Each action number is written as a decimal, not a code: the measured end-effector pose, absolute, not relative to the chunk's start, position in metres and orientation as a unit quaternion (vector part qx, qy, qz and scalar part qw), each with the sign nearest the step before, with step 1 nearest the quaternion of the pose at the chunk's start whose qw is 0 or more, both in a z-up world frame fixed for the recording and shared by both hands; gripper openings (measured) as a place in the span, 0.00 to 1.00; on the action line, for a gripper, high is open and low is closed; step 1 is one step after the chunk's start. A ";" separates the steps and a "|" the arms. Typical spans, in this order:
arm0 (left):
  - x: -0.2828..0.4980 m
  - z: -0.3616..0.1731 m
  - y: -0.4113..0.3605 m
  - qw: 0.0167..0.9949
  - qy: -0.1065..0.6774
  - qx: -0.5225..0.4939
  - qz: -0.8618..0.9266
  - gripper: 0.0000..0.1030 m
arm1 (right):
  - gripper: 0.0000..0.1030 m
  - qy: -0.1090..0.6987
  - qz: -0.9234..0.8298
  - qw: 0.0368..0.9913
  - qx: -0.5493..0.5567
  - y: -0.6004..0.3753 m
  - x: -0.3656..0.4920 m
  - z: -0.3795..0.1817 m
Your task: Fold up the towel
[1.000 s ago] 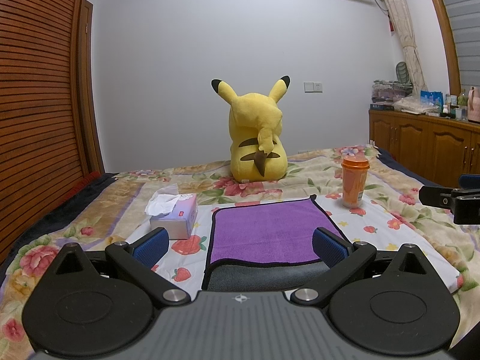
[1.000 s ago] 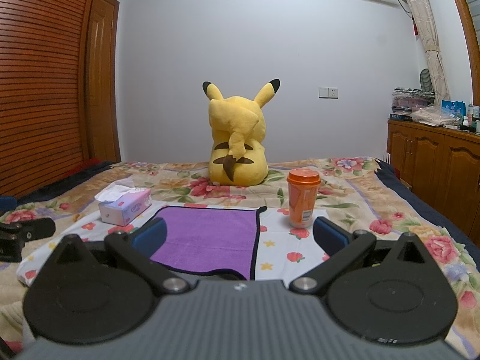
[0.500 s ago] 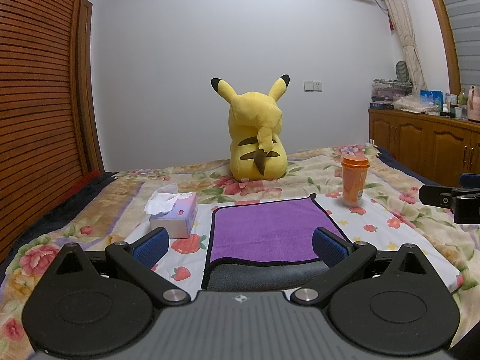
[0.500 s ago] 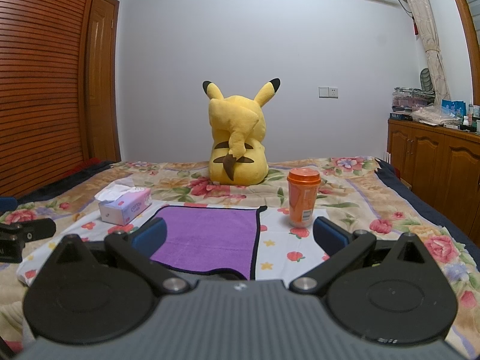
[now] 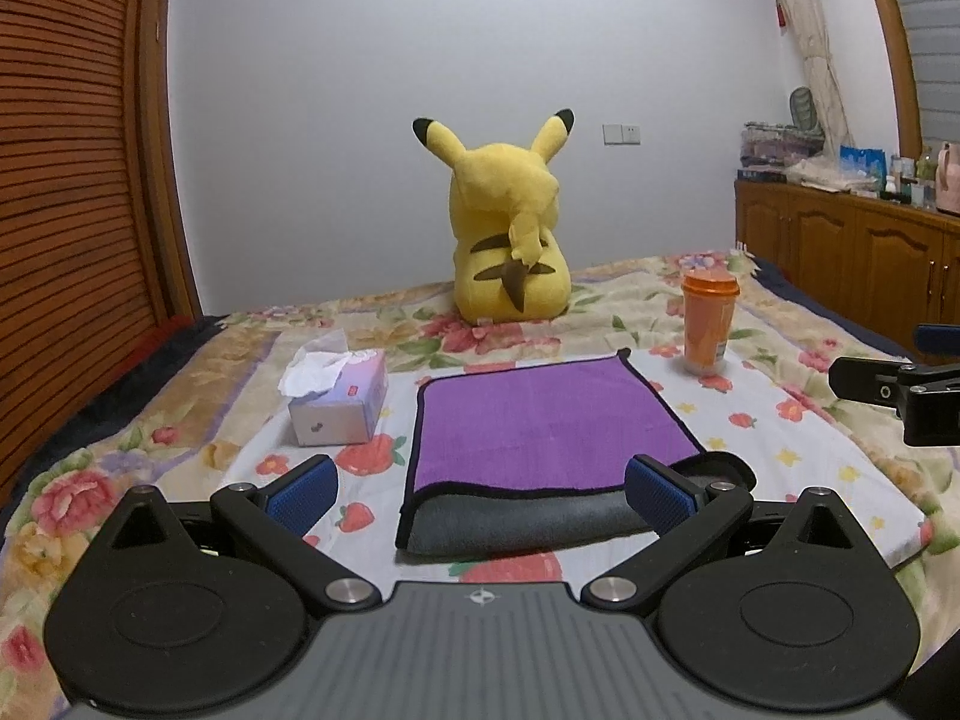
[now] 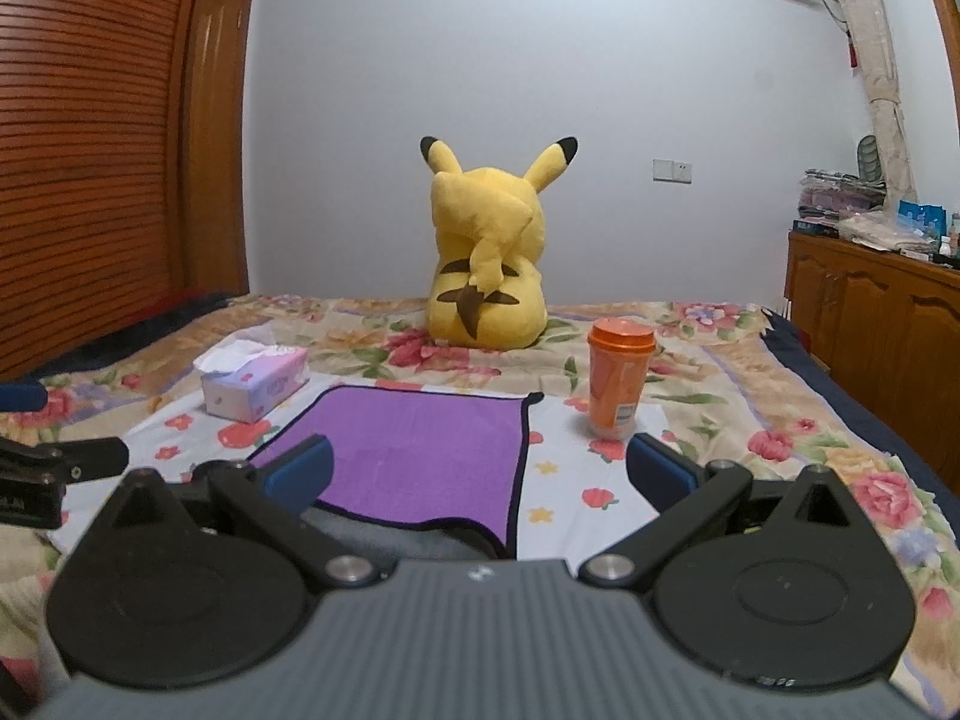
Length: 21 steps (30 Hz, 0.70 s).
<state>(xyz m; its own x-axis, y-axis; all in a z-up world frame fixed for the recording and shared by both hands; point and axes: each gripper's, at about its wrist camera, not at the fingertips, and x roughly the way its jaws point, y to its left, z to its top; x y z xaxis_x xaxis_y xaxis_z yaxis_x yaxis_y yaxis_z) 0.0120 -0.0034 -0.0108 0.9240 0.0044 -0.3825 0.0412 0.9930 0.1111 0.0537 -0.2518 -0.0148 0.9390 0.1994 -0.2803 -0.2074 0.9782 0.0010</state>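
Observation:
A purple towel (image 5: 540,420) with a black hem and grey underside lies folded on the flowered bedspread; its grey near layer sticks out toward me. My left gripper (image 5: 480,495) hovers open just above the towel's near edge, nothing between its blue pads. In the right wrist view the same towel (image 6: 420,450) lies ahead and to the left. My right gripper (image 6: 480,471) is open too, empty, above the towel's near right corner. Each gripper shows at the other view's edge.
A yellow plush toy (image 5: 510,240) sits behind the towel. A tissue box (image 5: 339,396) stands to the towel's left and an orange lidded cup (image 5: 708,324) to its right. A wooden cabinet (image 5: 852,252) lines the right wall, a slatted wooden wardrobe (image 5: 72,210) the left.
The left wrist view has tilted down slightly, so the towel sits a little farther ahead. The right gripper has hardly moved. Both stay open.

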 end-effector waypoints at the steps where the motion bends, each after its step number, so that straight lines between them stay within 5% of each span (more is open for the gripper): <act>1: 0.013 -0.011 -0.003 0.978 0.198 0.058 -0.010 1.00 | 1.00 0.143 0.105 0.984 -0.015 -0.251 0.055 -0.015; 21: 0.051 -0.026 0.005 0.968 0.243 0.054 -0.019 1.00 | 1.00 0.185 0.116 0.976 -0.021 -0.242 0.083 -0.026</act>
